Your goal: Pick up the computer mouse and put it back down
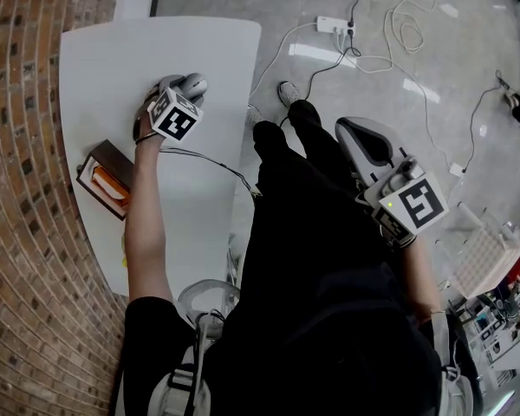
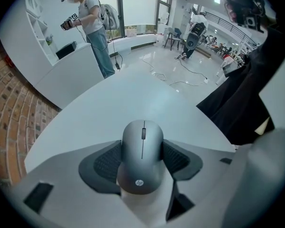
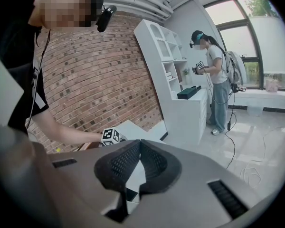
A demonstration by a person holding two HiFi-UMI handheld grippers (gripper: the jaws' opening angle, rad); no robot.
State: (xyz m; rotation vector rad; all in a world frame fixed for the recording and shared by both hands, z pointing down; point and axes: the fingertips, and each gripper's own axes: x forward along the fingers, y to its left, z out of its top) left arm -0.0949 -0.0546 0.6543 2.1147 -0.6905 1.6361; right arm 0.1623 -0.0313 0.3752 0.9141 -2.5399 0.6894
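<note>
One computer mouse (image 2: 142, 158) pinched between left gripper's (image 2: 142, 145) two fingers (image 2: 104, 163).

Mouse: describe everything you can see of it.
The mouse is matte grey, plastic by the look, no cable showing, with a dark scroll wheel, centre seam and hp logo at its rear. It is level over the white table, nose away from the camera, in the left gripper, fingers pressing both sides. Lifted or resting: cannot tell.
</note>
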